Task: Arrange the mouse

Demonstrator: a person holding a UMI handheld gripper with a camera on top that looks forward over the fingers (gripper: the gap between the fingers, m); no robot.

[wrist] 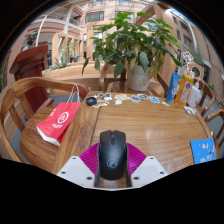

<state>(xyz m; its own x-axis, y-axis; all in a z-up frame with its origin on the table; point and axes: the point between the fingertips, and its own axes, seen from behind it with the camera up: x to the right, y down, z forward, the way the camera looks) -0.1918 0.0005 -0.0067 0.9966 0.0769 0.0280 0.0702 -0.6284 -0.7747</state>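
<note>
A black computer mouse [112, 154] sits between my two fingers, its nose pointing away over the wooden table [150, 125]. The magenta pads [92, 157] press against both of its sides. My gripper [112, 165] is shut on the mouse and holds it near the table's front edge. I cannot tell whether the mouse rests on the table or is lifted off it.
A red bag [60, 120] lies on the table at the left. A potted plant [135, 55] stands at the far side. Small items [118, 99] and a blue bottle [173, 87] stand along the back. A blue card [203, 151] lies at the right. Wooden chairs [25, 95] stand at the left.
</note>
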